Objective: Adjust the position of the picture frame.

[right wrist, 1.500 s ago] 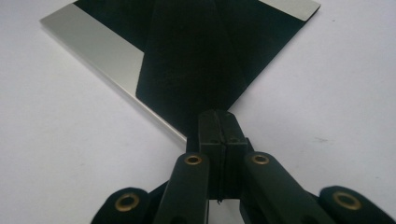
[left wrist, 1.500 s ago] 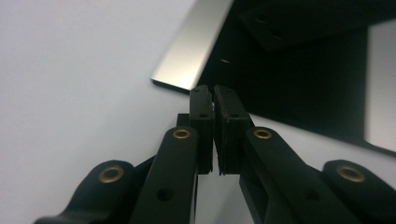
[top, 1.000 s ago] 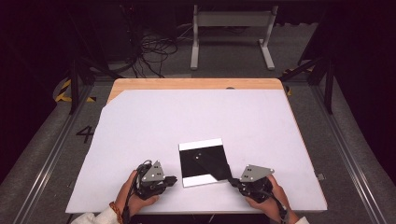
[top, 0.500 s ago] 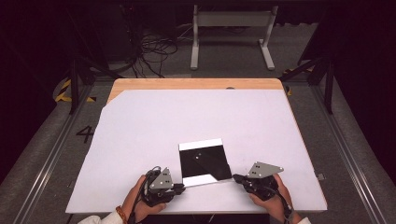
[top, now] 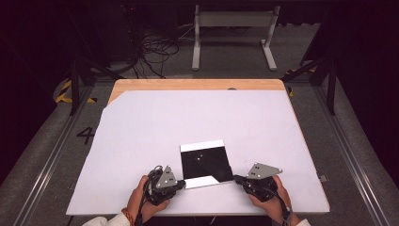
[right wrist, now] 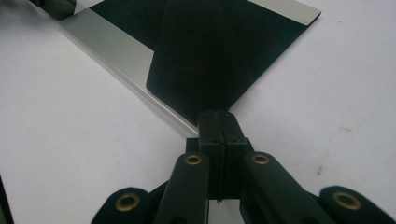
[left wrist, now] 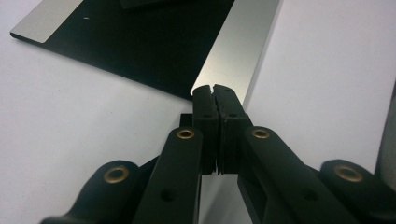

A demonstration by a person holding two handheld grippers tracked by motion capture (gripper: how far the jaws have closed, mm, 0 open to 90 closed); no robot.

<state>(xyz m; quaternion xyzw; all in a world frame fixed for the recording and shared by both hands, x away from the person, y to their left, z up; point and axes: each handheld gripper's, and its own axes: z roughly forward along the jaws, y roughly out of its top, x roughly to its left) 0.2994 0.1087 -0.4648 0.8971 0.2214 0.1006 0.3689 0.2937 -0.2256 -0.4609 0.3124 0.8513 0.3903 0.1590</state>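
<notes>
Fingers of both grippers are clenched at the near corners of a flat black sheet with pale bands along two opposite edges. From the high view, the sheet [top: 205, 162] lies on the white table [top: 141, 132] between the left gripper [top: 178, 184] and the right gripper [top: 237, 179], its near left corner at the left tips and its near right corner at the right tips; that right corner looks folded over as a dark flap. Its sides run nearly square to the table, slightly skewed, with the pale bands on the far and near edges, and neither axis is clearly the longer. Along the left gripper [left wrist: 215, 88], the jaws have just been closing and now meet at the corner of the near pale band [left wrist: 238, 51]; whether they pinch the edge or merely touch it I cannot tell. Along the right gripper [right wrist: 217, 114], the jaws are pressed together right at the tip of the folded flap [right wrist: 201, 60], which spreads away ahead of the fingers; a hold on it is likely, not certain. I judge the sheet thin, light, and pliant enough to crease, smooth and perhaps slippery, so corners and edges are the only sensible places to grip.
</notes>
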